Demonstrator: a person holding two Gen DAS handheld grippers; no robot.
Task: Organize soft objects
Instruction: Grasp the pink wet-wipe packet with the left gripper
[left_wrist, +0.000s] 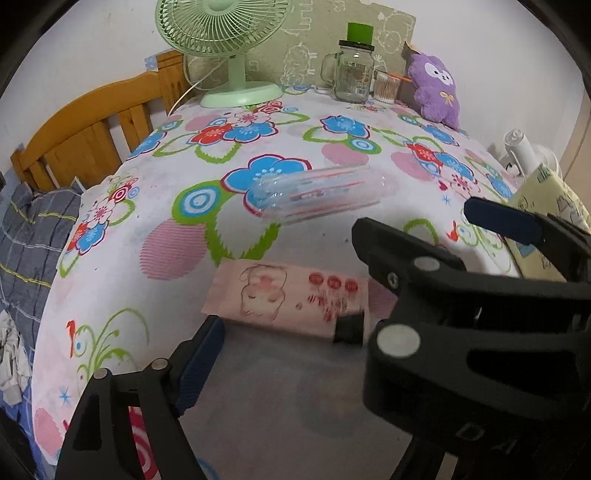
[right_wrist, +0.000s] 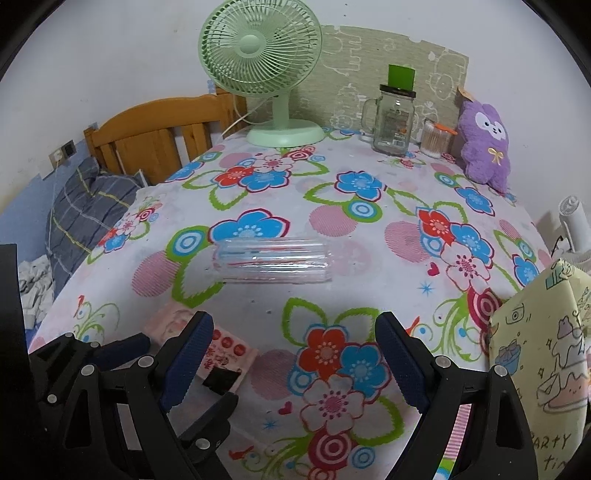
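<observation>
The left gripper (left_wrist: 280, 341) tilts steeply down over the table (left_wrist: 280, 398), its jaws spread wide, one blue pad at the lower left of the left wrist view and the other at lower centre. A pink tissue pack (left_wrist: 288, 299) lies flat on the cloth between them; the left pad sits at the pack's near left corner, but whether either pad presses on it cannot be told. The right gripper (right_wrist: 295, 363) angles down less steeply at the bottom centre of its own view, jaws wide apart over bare flowered cloth, holding nothing. In the left wrist view it fills the right side of the frame, just beside the pack.

Beyond the pack, in mid-frame, lies one clear plastic sleeve (right_wrist: 271, 266) on its side, apart from both grippers. At the top of the frame stand one green fan (right_wrist: 269, 74), one glass jar (right_wrist: 393, 118) with a handle, one small cup of cotton swabs (right_wrist: 436, 142), and one purple plush toy (right_wrist: 485, 144) at the upper right. One yellow printed bag (right_wrist: 539, 354) stands at the right edge. A wooden bed frame (right_wrist: 155, 136) shows at the upper left.
</observation>
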